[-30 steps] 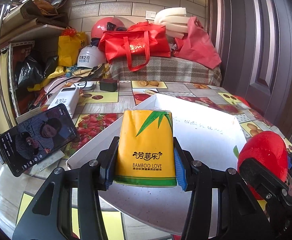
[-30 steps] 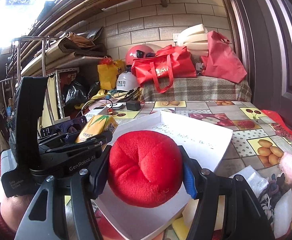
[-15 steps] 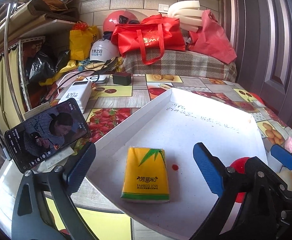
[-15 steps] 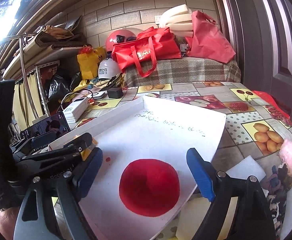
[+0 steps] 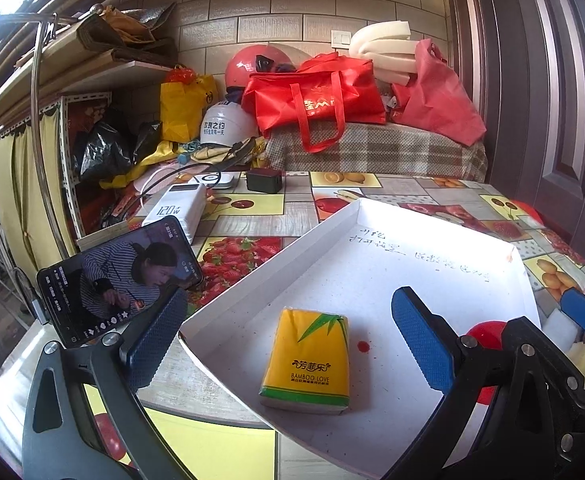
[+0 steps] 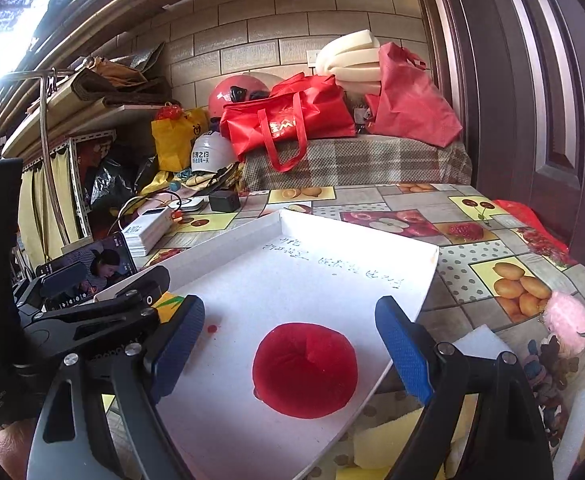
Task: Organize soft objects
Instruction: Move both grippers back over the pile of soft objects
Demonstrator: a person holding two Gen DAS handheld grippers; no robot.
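Right gripper [image 6: 290, 344] spread wide, blue pads [image 6: 402, 350] apart and clear of the red plush ball [image 6: 305, 370]. Ball rested in the shallow white tray [image 6: 332, 280] near its front edge. Left gripper [image 6: 104, 312] reached in from the left, over a yellow tissue pack [image 6: 168, 304]. Pink fluffy toy [image 6: 566, 322] lay on the fruit-print tablecloth [image 6: 472, 240].

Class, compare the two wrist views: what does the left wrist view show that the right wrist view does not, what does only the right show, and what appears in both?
Only the left wrist view shows the whole yellow tissue pack lying flat in the white tray. Only the right wrist view shows the whole red plush ball and the pink fluffy toy clearly. Both show the tray, the phone, the red bag, and open tongs, left and right.
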